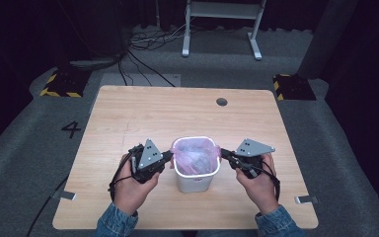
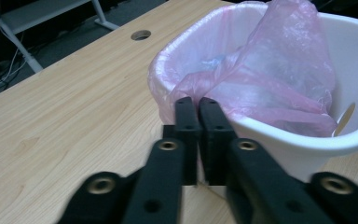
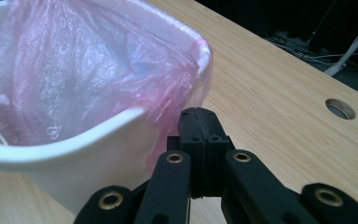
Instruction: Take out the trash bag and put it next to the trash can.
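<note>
A white bin (image 1: 195,181) stands on the wooden table (image 1: 128,118), near its front edge, lined with a thin pink bag (image 1: 196,154). My left gripper (image 1: 170,156) is at the bin's left rim and my right gripper (image 1: 223,155) at its right rim. In the left gripper view the jaws (image 2: 198,101) stand together at the rim of the bin (image 2: 354,70), and the pink bag (image 2: 270,79) runs in a fold down to their tips. In the right gripper view the jaws (image 3: 199,113) are shut beside the bin (image 3: 74,154), with the bag (image 3: 98,79) stretched over the rim toward them.
A round cable hole (image 1: 221,101) sits near the table's far edge. Beyond the table a white metal frame (image 1: 222,10) stands on the floor among loose cables (image 1: 148,42). Yellow-and-black striped blocks (image 1: 61,84) (image 1: 293,86) lie at either far corner.
</note>
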The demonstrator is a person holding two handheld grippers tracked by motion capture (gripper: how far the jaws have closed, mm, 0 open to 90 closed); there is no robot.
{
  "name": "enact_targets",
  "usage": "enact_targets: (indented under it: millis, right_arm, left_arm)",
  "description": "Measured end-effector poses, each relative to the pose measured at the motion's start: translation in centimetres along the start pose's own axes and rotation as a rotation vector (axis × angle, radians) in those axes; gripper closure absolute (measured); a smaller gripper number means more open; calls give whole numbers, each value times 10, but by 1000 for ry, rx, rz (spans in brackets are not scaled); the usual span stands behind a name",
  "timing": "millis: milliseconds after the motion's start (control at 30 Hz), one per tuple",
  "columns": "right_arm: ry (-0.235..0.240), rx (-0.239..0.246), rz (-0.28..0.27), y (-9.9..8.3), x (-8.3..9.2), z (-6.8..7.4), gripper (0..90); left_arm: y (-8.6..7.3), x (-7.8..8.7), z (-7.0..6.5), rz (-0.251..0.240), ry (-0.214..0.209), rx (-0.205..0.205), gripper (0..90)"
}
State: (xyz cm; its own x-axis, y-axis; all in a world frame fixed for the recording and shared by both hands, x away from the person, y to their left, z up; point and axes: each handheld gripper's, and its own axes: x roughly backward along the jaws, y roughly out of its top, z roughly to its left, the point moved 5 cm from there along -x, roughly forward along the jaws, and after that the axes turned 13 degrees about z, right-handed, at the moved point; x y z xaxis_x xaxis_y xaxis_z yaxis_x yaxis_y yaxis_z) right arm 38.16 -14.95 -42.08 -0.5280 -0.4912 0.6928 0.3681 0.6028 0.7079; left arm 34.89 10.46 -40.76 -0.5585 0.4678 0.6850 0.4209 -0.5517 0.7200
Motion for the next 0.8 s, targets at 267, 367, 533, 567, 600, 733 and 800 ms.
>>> enact_targets:
  millis: [267,367,533,567,600,733,800]
  right_arm:
    - [-12,-39,-73,-13,27,-5,559]
    - [11,-32,-84,-20,37,1,445]
    - [17,0,-39,-25,30,8,351]
    - [13,0,-33,-25,26,8,340]
    - [12,0,-27,-25,22,7,326]
    - [26,-19,14,-25,1,3,329]
    - [24,-11,37,-24,-8,1,373]
  left_arm:
    - [-22,11,-1,-38,9,25,418]
    - [-32,15,-7,-38,16,18,338]
    - [-39,4,-7,-9,38,37,274]
    - [-40,0,-7,-2,41,35,272]
    - [-39,-4,-7,5,43,35,274]
    - [-34,-21,-3,9,34,48,290]
    - [-31,-28,1,12,39,47,347]
